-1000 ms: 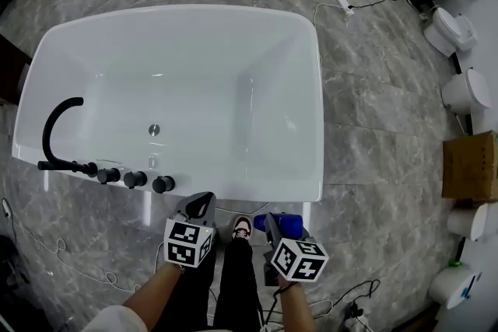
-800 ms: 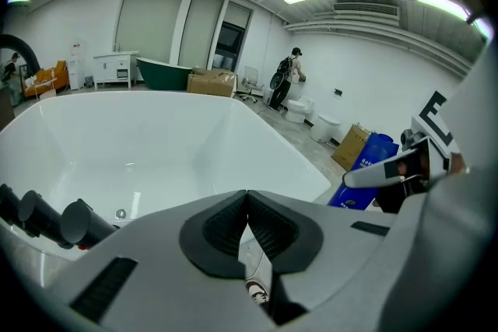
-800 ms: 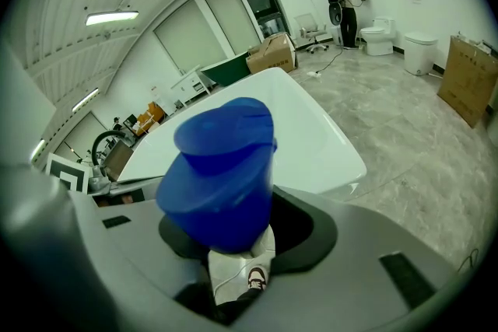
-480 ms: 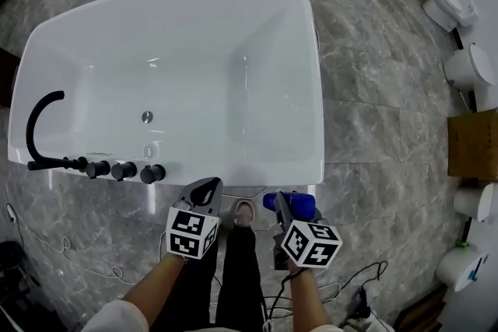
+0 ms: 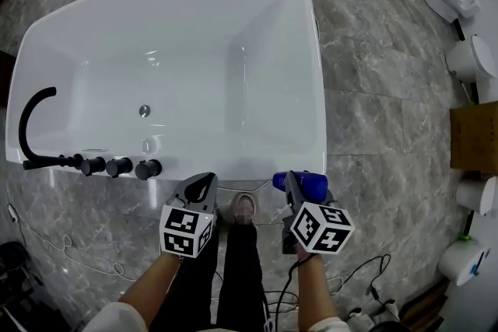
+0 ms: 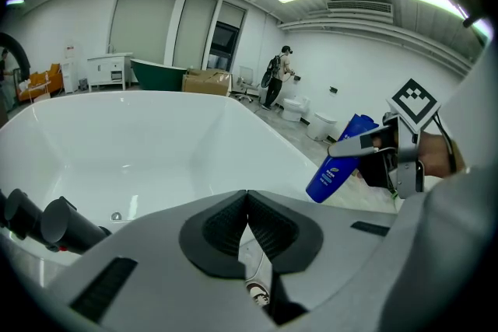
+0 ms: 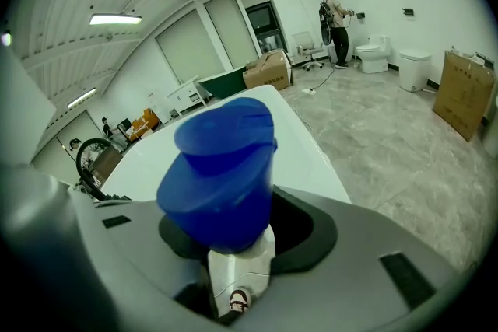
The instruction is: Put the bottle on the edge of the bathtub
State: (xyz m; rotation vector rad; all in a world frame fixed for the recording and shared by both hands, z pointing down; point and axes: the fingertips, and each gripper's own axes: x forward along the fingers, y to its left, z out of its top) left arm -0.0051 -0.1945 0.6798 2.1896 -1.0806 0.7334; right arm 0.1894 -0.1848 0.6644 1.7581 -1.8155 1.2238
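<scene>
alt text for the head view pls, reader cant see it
Seen from above, the right gripper holds a blue bottle in its tongs just short of the near rim of a white bathtub. The left gripper is beside it, tongs shut and empty; a black faucet stands at the tub's left end.

Left gripper (image 5: 205, 183) jaws together, right gripper (image 5: 299, 184) jaws clamped

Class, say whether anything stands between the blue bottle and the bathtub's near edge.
Nothing visible does. The bottle, held in the right tongs, faces bare rim; the black knobs sit far left.
</scene>
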